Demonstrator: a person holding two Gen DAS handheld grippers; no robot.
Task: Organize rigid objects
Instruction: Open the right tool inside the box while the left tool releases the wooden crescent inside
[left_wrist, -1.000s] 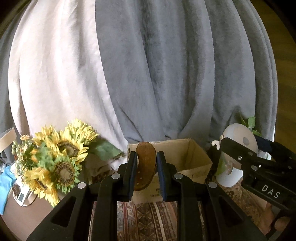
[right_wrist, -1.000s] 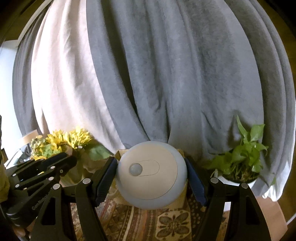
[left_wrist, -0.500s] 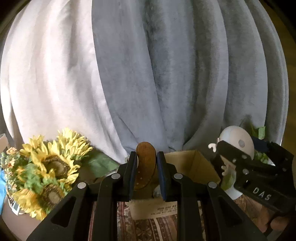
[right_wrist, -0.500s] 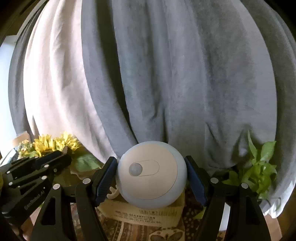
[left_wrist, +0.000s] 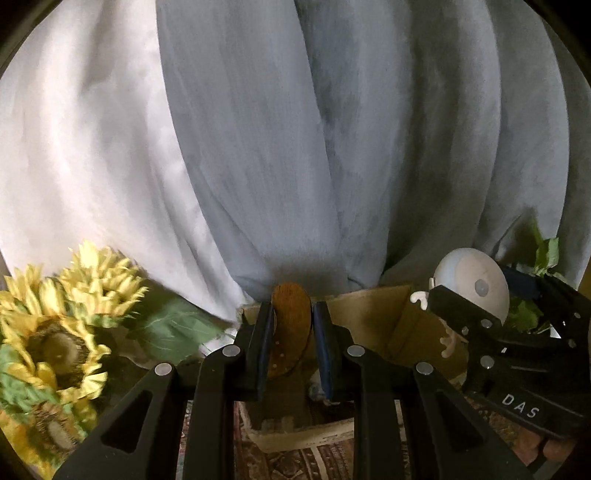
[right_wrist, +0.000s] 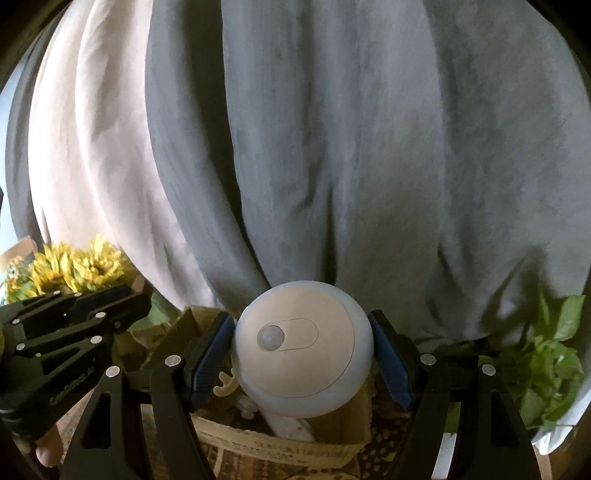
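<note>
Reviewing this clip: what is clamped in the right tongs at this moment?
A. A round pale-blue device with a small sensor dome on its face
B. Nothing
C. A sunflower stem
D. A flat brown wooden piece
A: in the right wrist view the right tongs press on both sides of the round pale-blue device, above the cardboard box.
</note>
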